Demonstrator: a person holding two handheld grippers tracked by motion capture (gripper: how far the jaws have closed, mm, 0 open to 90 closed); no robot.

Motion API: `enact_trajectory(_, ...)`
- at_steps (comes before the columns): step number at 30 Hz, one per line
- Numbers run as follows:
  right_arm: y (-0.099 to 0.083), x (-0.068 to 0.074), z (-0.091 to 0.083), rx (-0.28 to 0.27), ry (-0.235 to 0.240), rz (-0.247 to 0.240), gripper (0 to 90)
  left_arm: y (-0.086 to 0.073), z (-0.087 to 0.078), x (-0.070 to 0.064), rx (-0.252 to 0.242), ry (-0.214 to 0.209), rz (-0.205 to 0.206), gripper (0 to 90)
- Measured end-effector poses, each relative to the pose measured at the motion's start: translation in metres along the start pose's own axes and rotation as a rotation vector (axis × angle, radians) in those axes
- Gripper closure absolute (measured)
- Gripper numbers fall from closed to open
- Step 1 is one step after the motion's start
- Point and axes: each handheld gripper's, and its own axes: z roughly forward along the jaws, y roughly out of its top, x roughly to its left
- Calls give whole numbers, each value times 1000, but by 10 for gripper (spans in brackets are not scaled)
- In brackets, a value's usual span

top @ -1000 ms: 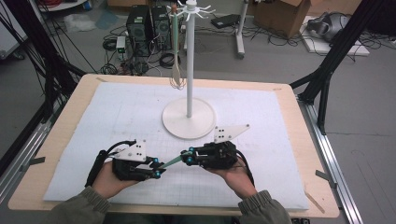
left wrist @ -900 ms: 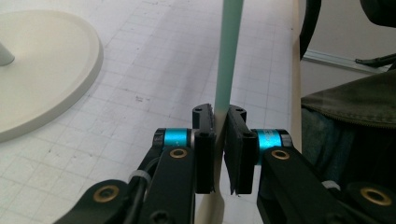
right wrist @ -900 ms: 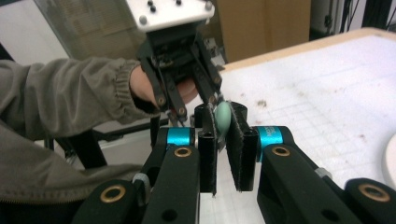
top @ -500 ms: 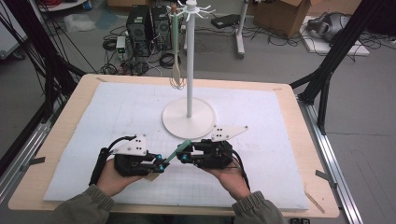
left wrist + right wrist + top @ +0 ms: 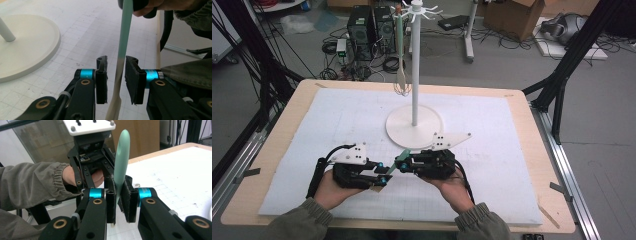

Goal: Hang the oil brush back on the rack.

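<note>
Clamping green utensil (image 5: 121, 157), probably spatula.

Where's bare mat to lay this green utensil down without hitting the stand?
Bare mat lies right of the stand base, and between base and left edge. It is crowded near the front middle, where the left tongs, right tongs and green utensil meet.

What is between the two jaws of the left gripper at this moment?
In the left gripper view, the pale green and cream utensil handle passes between the open jaws of the left gripper, with a gap at each side.
</note>
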Motion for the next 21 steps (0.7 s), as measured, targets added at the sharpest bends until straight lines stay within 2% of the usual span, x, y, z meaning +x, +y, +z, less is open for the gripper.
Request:
enact_trajectory(3,6,2,0,16,-18,-26,835,-1,1,-1,3,-2,-4,706)
enact_trajectory(5,9,3,1,42,-23,-42,835,-1,1,0,6,-7,1,762)
enact_trajectory(7,12,5,3,69,-33,-63,834,-2,1,1,2,-10,-3,781)
enact_trajectory(8,13,6,4,67,-29,-65,834,-2,1,1,-2,-11,-5,811)
enact_trajectory(10,15,6,6,70,-28,-75,834,-2,2,1,-4,-14,-3,818)
enact_trajectory(14,15,5,9,64,-20,-65,831,-2,4,-1,0,-6,10,840)
enact_trajectory(21,11,4,11,21,-39,-60,772,0,5,2,-64,-31,-46,845)
